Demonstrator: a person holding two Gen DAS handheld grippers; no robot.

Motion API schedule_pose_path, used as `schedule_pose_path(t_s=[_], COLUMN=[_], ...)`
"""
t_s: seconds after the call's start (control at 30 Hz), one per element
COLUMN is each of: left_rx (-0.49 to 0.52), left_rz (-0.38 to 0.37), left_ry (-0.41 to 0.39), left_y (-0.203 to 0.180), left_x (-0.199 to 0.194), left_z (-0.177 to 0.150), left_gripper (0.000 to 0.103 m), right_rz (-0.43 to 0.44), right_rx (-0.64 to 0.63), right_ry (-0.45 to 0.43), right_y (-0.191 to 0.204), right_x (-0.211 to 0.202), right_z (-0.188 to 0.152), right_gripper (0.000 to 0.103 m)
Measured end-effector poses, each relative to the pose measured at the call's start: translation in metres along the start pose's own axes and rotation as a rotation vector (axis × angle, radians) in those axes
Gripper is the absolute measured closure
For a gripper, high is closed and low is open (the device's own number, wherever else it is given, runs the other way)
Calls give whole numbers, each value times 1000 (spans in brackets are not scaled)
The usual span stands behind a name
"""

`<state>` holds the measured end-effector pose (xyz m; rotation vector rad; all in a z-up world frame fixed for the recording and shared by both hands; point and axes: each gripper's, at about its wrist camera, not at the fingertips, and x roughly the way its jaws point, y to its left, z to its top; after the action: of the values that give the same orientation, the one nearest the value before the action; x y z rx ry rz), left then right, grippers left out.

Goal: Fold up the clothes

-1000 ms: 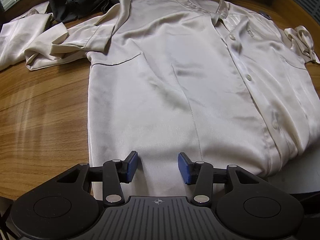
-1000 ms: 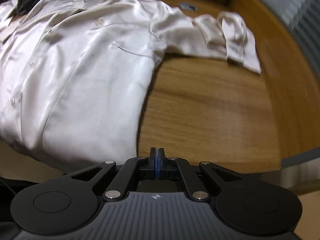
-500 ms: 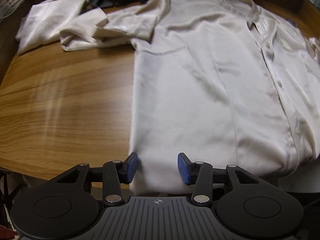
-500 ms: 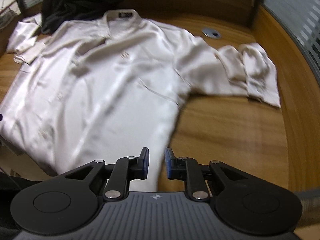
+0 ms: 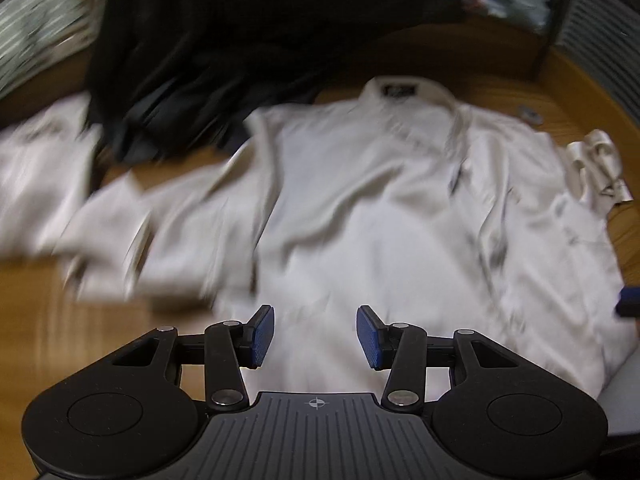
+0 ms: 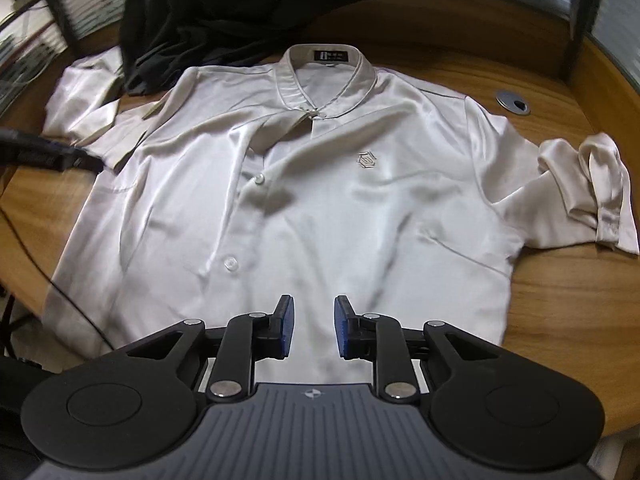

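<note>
- We see a wooden surface (image 6: 560, 280), curved along its right edge, carrying everything.
- Cream satin shirt (image 6: 320, 208) lies face up, spread flat across the middle of the surface, collar toward the far edge, hem at the near edge; buttoned at the neck, placket skewed.
- Dark garment (image 6: 224, 12) is heaped at the far left of the surface, touching the shirt's shoulder and covering part of its sleeve.
- Shirt's sleeve toward the right edge (image 6: 588, 192) is bunched and folded back; the other sleeve (image 6: 88, 96) is crumpled near the far left corner.
- Left gripper (image 5: 316, 336) hovers over the shirt's lower part, jaws wide apart, nothing held; that view is motion-blurred.
- Right gripper (image 6: 314, 328) is over the hem area, jaws parted less widely, empty.
- Round metal grommet (image 6: 513, 102) sits in the surface near the far right, apart from the shirt.
- Embroidered chest emblem (image 6: 369, 160); black neck label (image 6: 330, 55).
</note>
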<state>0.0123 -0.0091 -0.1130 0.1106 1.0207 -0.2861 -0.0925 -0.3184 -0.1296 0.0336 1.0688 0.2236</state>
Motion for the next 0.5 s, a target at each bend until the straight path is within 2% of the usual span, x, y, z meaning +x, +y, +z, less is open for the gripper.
schedule_pose_path(t_s=[0.17, 0.3, 0.5], left_rx=[122, 184, 271], left_rz=[-147, -258, -319], left_ry=[-13, 4, 30], left_y=[-11, -36, -78], left_x=[27, 58, 112], left_z=[59, 97, 142], left_gripper=[51, 51, 50], right_rz=[-50, -76, -97], right_rx=[100, 158, 229], right_ry=[7, 8, 1], right_y=[18, 28, 45], right_x=[12, 17, 23], right_z=[3, -2, -11], right_gripper=[76, 74, 72])
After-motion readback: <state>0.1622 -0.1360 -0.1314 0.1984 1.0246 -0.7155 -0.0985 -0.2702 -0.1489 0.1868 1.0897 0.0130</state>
